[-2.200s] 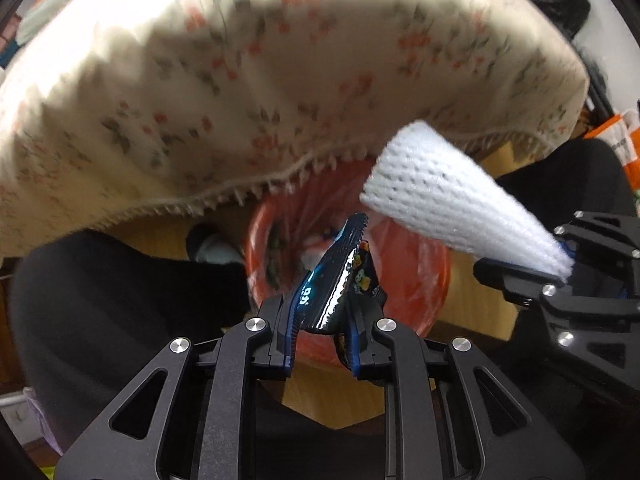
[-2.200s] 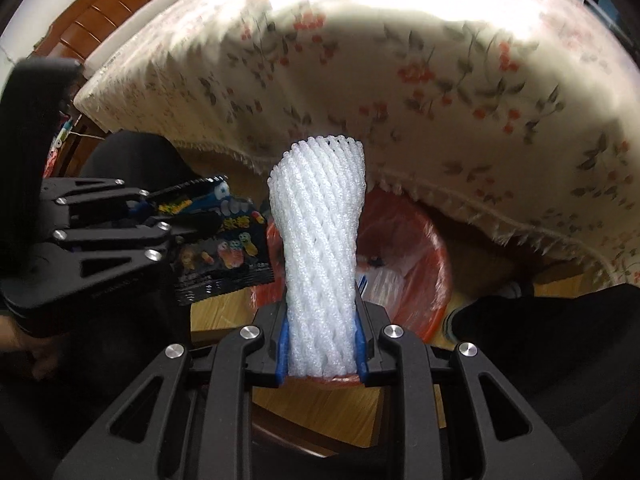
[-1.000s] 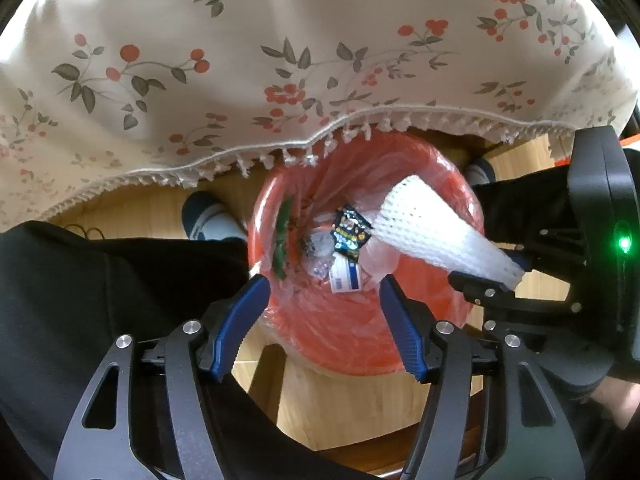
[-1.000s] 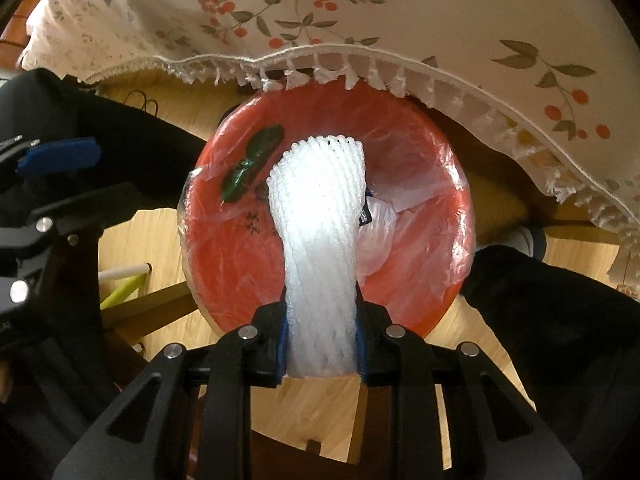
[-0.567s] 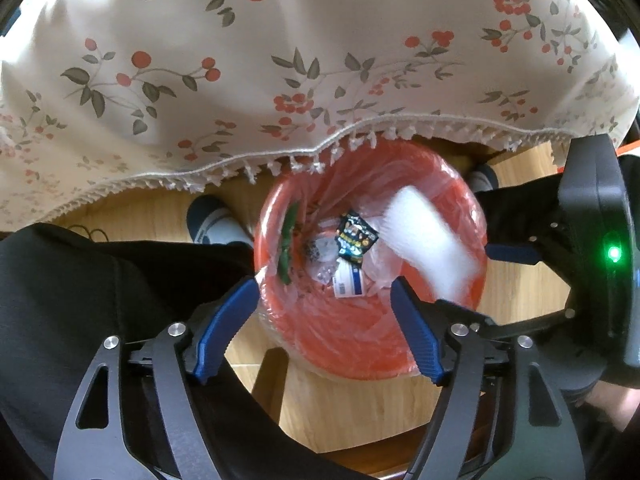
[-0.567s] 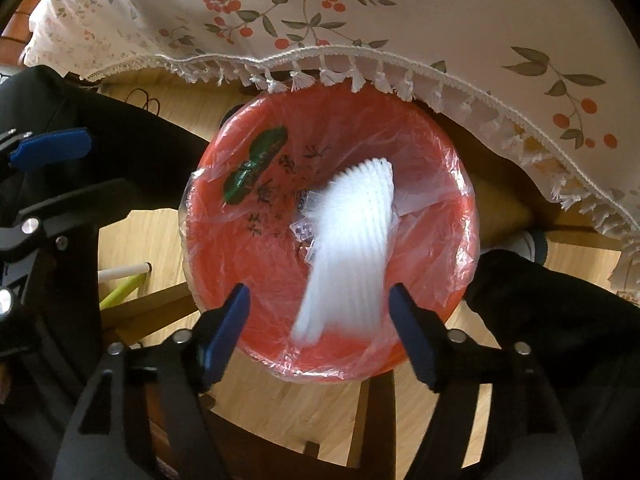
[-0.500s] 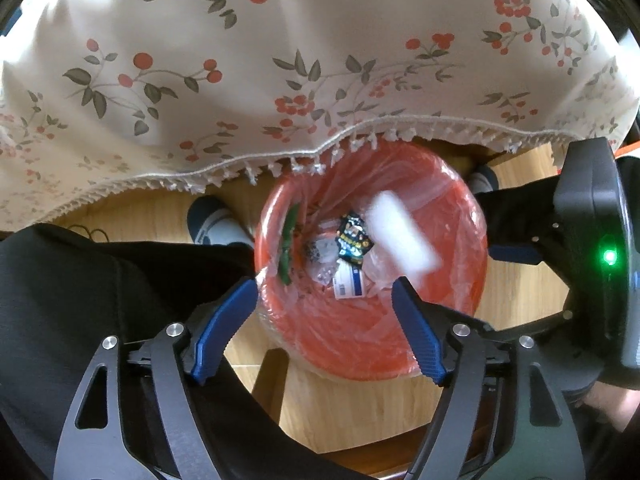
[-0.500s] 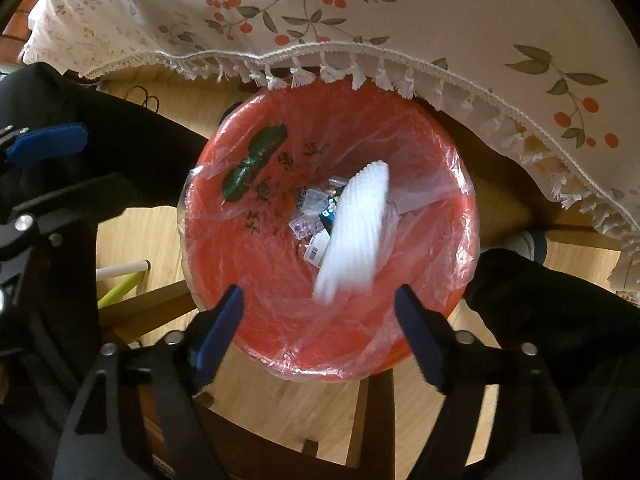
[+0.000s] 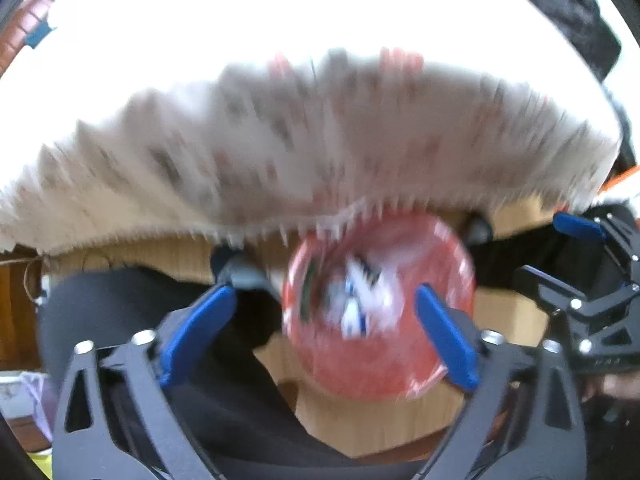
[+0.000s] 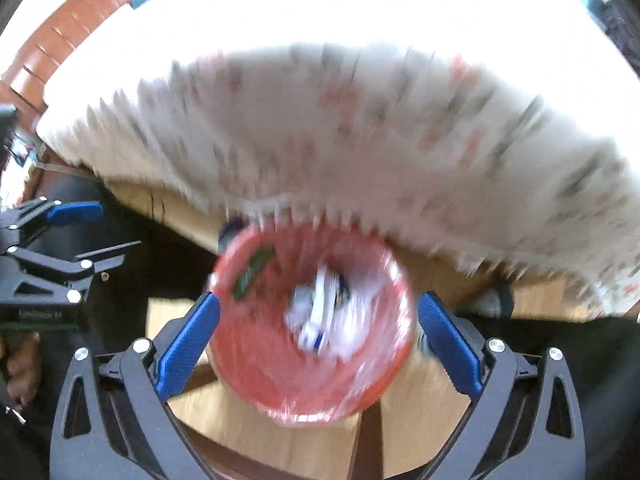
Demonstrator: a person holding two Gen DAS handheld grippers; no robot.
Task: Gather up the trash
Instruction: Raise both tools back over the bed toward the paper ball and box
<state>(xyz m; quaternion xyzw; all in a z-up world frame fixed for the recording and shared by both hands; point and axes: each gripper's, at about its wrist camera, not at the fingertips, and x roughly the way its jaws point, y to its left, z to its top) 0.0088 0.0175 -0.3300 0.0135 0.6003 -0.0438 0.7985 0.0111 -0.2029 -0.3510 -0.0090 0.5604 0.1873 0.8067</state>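
Half a second ago your white foam net was dropping through the air over the bin; now it is down among the trash (image 10: 328, 320) at the bottom of the red bin (image 10: 280, 376), and both views have gone blurry, with the bin looking smaller and farther below you and more of the tablecloth in sight.

Your left gripper (image 9: 320, 334) has its jaws spread wide and opening, with nothing between the blue pads (image 9: 198, 330); only the bin shows through the gap. Your right gripper (image 10: 316, 344) is the same: jaws wide and opening, empty, framing the bin from above.

The snack wrapper and the foam net cannot be told apart in the smeared white and blue heap (image 9: 360, 300) inside the liner.

Beyond the bin, the fringed floral tablecloth (image 9: 300, 148) hangs over its far rim.

Your left view alone shows the right gripper at its right edge and dark trousers (image 9: 132, 300) at left. Your right view alone shows the left gripper at its left edge with fingers of your hand (image 10: 20, 364) under it, and red-brown woodwork (image 10: 60, 36) top left.
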